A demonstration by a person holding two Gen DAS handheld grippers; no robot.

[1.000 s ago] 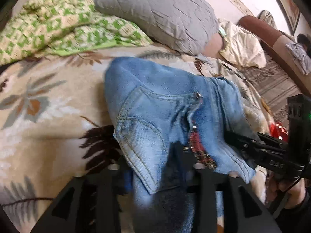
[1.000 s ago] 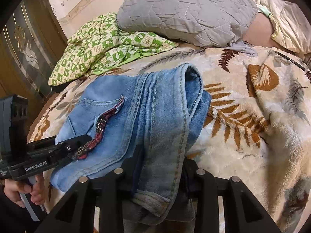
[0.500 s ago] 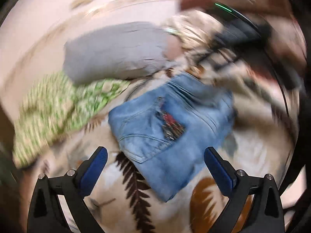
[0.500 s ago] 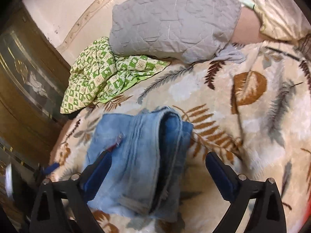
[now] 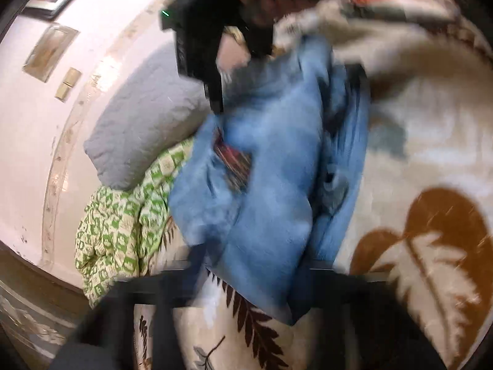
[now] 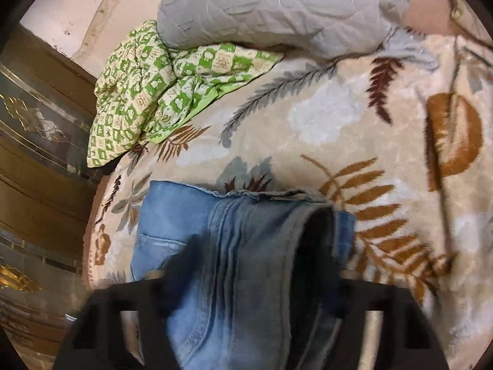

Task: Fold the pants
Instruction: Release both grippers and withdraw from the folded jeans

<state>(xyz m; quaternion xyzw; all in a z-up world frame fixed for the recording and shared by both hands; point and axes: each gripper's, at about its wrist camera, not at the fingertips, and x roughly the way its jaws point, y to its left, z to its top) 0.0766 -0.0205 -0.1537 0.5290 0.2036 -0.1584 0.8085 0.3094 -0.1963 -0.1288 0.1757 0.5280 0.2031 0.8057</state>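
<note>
Jeans (image 6: pixel 246 262) are lying folded near the bed (image 6: pixel 323 117) edge; both tools blurred, grip unreadable, risking dragging folds open.

your left view was smeared by motion, so the jeans (image 5: pixel 271 185) showed no seams and the dark patch on them stayed unreadable. the left gripper (image 5: pixel 246 265) was a black blur; you could not tell how its jaws stood. the right gripper (image 6: pixel 255 277) was blurred too, its fingers half hidden by denim. the grey pillow (image 6: pixel 277 6) ran off the top edge.
</note>
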